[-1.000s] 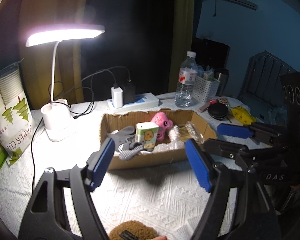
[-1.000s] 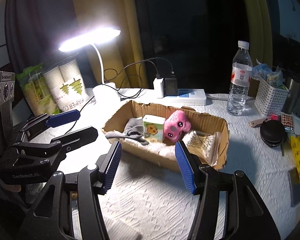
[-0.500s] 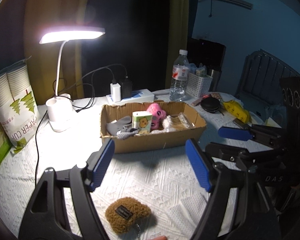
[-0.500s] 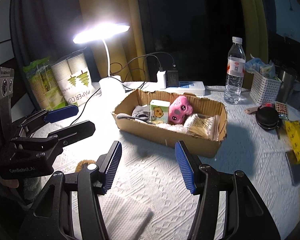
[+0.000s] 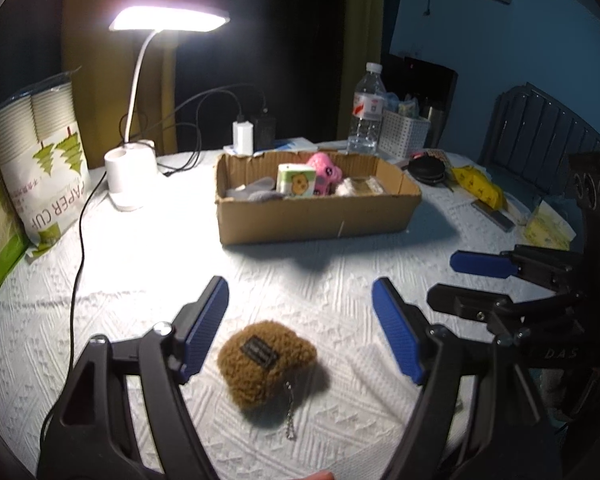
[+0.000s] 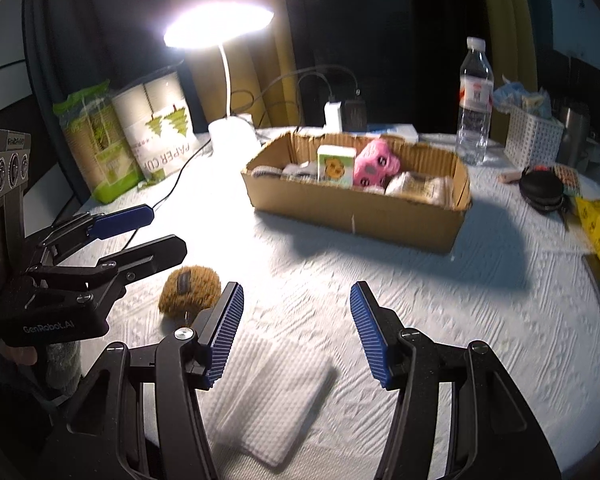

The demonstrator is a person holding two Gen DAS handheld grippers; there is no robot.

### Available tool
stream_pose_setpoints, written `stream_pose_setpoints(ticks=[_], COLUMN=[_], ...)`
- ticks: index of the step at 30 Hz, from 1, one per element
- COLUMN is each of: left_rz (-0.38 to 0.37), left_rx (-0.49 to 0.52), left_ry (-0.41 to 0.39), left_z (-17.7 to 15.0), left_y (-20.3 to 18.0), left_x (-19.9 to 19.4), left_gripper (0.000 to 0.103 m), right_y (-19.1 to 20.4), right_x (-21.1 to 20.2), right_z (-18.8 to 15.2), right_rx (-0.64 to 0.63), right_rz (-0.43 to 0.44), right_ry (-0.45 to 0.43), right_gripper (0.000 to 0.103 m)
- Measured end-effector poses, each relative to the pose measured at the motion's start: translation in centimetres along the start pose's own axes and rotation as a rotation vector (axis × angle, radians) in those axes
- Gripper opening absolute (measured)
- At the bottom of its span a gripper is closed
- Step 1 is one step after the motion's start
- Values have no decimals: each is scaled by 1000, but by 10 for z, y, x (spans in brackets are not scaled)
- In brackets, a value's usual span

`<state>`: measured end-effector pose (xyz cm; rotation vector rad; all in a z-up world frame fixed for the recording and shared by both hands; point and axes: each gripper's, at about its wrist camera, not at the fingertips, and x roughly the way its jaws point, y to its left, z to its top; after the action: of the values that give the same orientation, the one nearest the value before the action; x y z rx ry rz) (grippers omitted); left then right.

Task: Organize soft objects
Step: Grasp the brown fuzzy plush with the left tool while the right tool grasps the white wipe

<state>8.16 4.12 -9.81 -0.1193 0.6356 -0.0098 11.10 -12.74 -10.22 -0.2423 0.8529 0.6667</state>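
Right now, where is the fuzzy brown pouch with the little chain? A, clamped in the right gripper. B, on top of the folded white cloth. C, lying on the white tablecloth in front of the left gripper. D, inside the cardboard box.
C: the brown pouch lies on the tablecloth just ahead of the open left gripper, outside the cardboard box.

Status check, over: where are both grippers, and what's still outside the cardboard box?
Left gripper open over brown plush pouch, not touching. Right gripper open above folded white cloth. Both outside cardboard box. Nothing blocking.
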Motion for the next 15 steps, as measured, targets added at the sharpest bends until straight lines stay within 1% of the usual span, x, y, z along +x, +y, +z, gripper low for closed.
stream_pose_setpoints(ticks=[9, 10, 11, 13, 15], left_rz=[31, 34, 37, 41, 47], left_rx=[-4, -6, -7, -8, -9], left_ry=[78, 89, 99, 114, 124], left_z=[-26, -28, -30, -34, -35], left_y=[8, 9, 11, 14, 16], left_x=[16, 19, 22, 26, 30], left_gripper=[76, 78, 86, 95, 95], right_y=[5, 5, 5, 5, 6], right_x=[17, 19, 20, 24, 28], right_z=[-21, -23, -25, -29, -33], right_rx=[9, 11, 14, 19, 20], right_rz=[15, 16, 17, 24, 28], right_ry=[60, 66, 70, 80, 95], right_gripper=[59, 59, 59, 59, 60])
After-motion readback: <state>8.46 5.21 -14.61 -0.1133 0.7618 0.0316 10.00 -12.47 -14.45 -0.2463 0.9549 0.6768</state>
